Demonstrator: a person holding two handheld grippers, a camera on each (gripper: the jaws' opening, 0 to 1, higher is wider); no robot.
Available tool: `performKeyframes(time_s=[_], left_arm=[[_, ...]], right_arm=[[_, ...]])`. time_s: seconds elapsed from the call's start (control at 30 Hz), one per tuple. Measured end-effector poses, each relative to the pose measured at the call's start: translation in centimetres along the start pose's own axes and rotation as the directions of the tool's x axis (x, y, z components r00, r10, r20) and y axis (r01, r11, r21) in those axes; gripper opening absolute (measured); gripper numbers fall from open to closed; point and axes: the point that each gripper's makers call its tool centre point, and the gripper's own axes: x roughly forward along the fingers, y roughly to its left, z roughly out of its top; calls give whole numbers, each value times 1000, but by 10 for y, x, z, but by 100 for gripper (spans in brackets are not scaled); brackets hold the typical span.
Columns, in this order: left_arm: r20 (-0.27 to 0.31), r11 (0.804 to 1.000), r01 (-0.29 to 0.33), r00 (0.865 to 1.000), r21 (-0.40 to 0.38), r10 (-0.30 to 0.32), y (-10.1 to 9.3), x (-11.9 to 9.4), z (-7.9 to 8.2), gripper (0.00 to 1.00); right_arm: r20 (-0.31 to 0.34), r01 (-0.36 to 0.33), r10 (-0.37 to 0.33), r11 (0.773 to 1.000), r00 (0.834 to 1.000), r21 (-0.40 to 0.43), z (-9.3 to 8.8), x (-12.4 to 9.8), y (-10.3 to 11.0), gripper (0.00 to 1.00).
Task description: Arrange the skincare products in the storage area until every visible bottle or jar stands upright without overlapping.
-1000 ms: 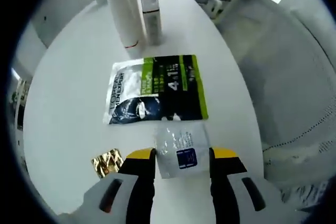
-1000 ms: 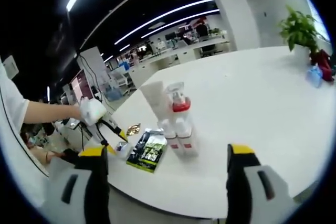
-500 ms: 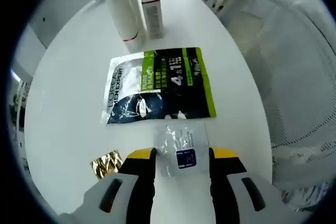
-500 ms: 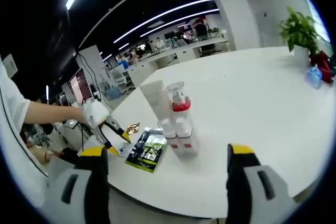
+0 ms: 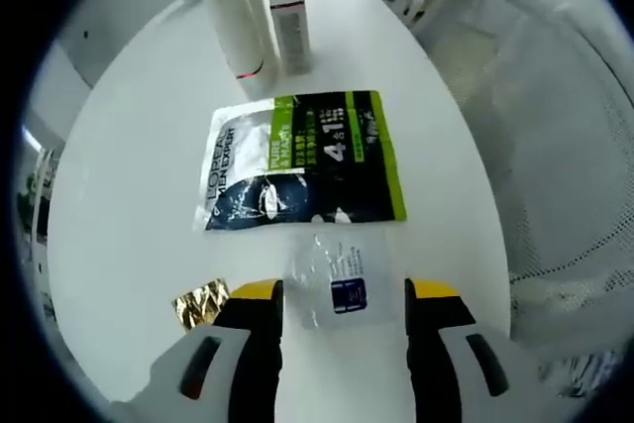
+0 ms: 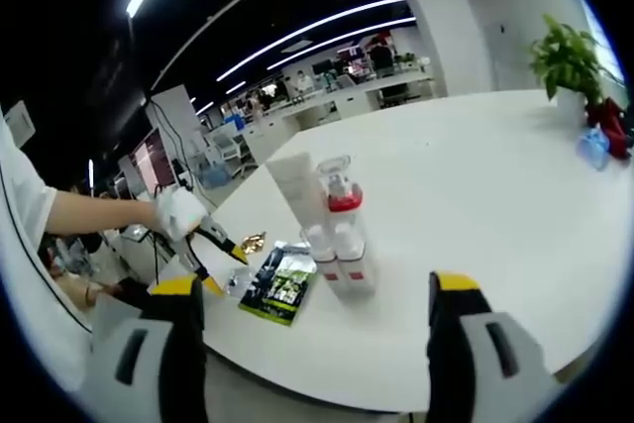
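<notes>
The clear sachet (image 5: 339,279) lies flat between the wide left gripper (image 5: 343,296) jaws; the right gripper (image 6: 315,299) gapes wide, near the bottles (image 6: 340,245).

Bright, even light falls from long white ceiling strip lights (image 6: 297,32), washing the glossy white round surface (image 5: 129,205) nearly shadowless, with glare on the clear plastic sachet (image 5: 337,279). Fisheye bending curves straight lines near the edges, and far office details look soft.

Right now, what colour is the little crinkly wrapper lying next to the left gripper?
Shiny gold. The small crinkly foil wrapper shows best in the left gripper view, on the white table.
</notes>
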Motion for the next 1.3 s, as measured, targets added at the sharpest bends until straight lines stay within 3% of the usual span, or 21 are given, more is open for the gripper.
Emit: performKeyframes(time_s=[0.2,0.3,0.5,0.6,0.63,0.7,0.73,0.87,1.17,1.2,1.23,1.27,1.3], left_arm=[[57,994,-23,998,-108,29,3,-11,6,51],[90,982,-35,995,-187,53,4,-16,8,53],[139,960,-57,985,-275,98,2,-29,12,58],[205,916,-55,968,-397,147,3,-38,20,62],[257,881,-39,950,-471,179,6,-43,28,64],[334,832,-5,915,-554,228,10,-53,38,67],[340,821,-10,907,-570,247,11,-56,39,68],[318,812,-72,897,-579,306,11,-62,34,78],[277,739,-95,889,-667,364,0,-62,16,84],[267,723,-103,886,-684,379,0,-62,14,86],[252,687,-119,875,-717,413,2,-64,11,89],[249,672,-124,868,-730,431,2,-66,9,92],[249,648,-131,852,-750,461,3,-69,8,93]], right_arm=[[12,-10,10,1000,1000,-9,4,-2,3,94],[15,-12,12,1000,1000,-11,4,-3,4,94],[9,-24,25,1000,1000,-18,2,-5,7,94],[5,-34,35,999,999,-27,2,-5,8,94],[6,-38,39,999,999,-31,3,-4,9,94],[8,-47,47,998,999,-35,5,-3,11,94],[8,-50,51,998,999,-37,6,-3,11,94],[5,-69,69,996,998,-51,8,-1,14,94],[-5,-95,94,994,996,-63,6,0,19,94],[-7,-97,97,993,995,-64,6,0,19,94],[-8,-99,99,993,995,-65,6,0,19,94],[-8,-100,99,993,995,-66,6,0,19,94],[-8,-100,99,993,995,-66,6,-1,19,94]])
